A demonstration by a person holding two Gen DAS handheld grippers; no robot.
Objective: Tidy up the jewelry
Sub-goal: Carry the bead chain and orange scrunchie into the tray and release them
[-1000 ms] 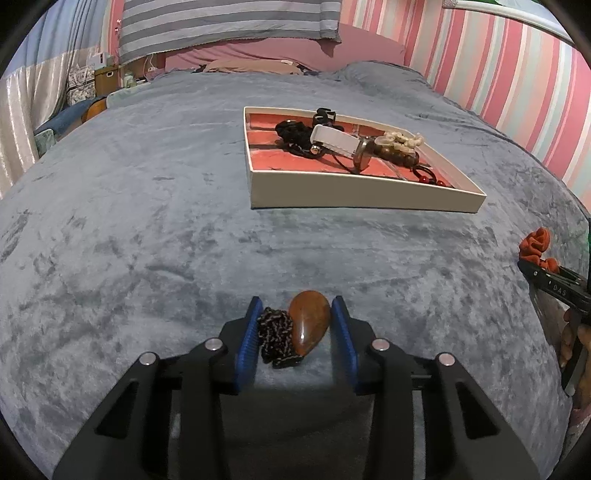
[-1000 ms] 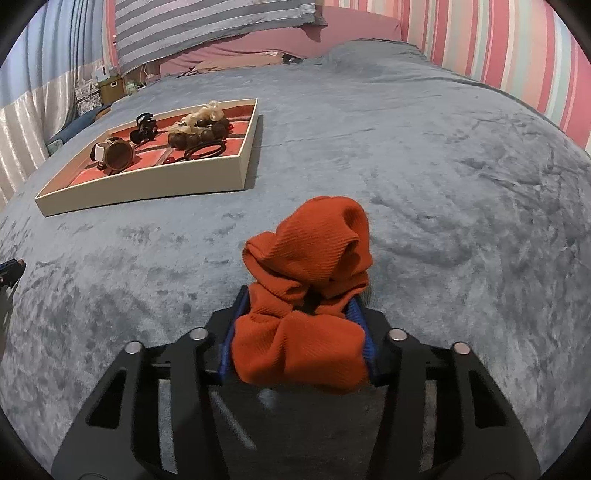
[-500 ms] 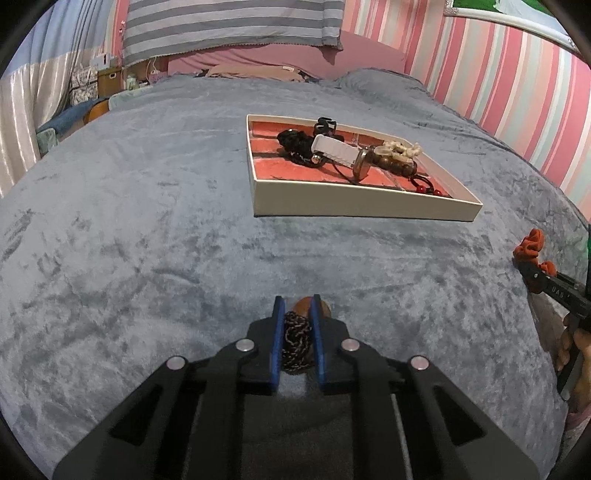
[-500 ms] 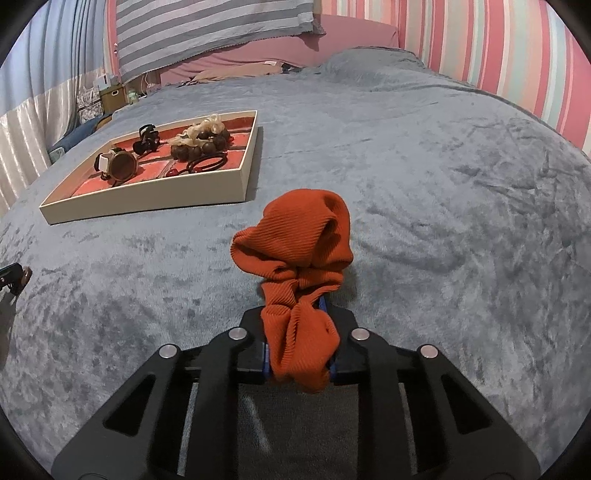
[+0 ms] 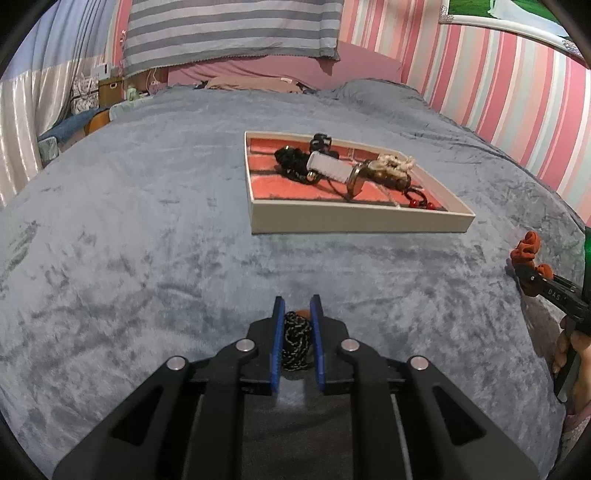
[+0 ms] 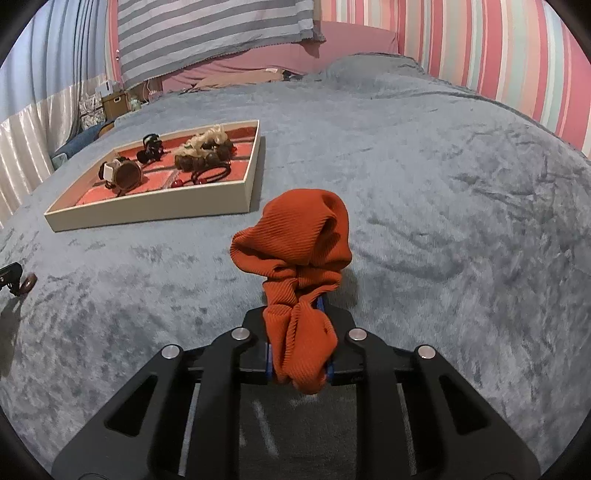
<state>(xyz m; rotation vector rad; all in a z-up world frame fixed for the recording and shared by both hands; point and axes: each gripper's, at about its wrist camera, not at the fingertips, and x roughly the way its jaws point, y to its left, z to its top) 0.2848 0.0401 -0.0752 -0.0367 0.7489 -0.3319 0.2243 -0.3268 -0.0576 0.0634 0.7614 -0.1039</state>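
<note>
My left gripper [image 5: 296, 306] is shut on a brown pendant with a black braided cord [image 5: 295, 341] and holds it above the blanket. The pendant [image 6: 28, 283] shows at the far left of the right wrist view. My right gripper [image 6: 295, 295] is shut on an orange scrunchie [image 6: 299, 240], lifted off the bed; the scrunchie also shows in the left wrist view [image 5: 526, 249]. The cream jewelry tray [image 5: 354, 221] with a red lining lies ahead and holds a watch [image 5: 332, 170], a black clip, bead bracelets and hair ties. The tray also shows in the right wrist view [image 6: 155, 214].
A grey plush blanket [image 5: 129, 240] covers the bed. A striped pillow [image 5: 229, 33] and a pink pillow lie at the head. A pink striped wall [image 5: 517, 92] runs along the right. Boxes and clutter stand at the far left beside a curtain.
Both grippers closed, the left on the pendant and cord, the right on the orange scrunchie, and both lifted them off the blanket. The tray looks slightly nearer.
</note>
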